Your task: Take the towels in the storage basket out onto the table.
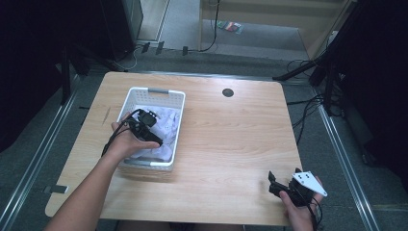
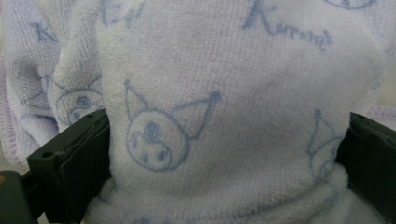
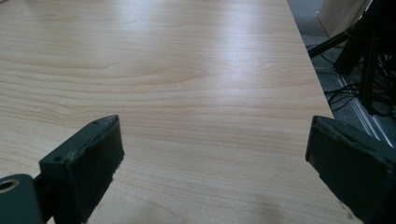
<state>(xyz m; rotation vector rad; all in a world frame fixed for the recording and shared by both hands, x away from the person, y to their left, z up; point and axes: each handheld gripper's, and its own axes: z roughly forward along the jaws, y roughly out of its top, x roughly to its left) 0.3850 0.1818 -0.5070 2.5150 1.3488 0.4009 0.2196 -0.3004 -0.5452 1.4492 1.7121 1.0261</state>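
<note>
Towel (image 2: 224,116) (cartoon print visible close up) spans the left gripper's (image 1: 146,129) spread jaws in basket (image 1: 179,98); right gripper (image 1: 284,185) gapes over table (image 1: 231,139)

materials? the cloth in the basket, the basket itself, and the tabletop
Cloth: looks like soft terry or fleece, pale lilac-white with printed blue cartoon faces; fuzzy looped nap shows.
Basket: likely white moulded plastic, matte, slotted walls.
Tabletop: light wood-grain, probably laminate; smooth with soft sheen.

Wooden table (image 1: 231,139) on grey carpet floor (image 1: 29,159); cables (image 1: 308,103), possibly stands, around.
</note>
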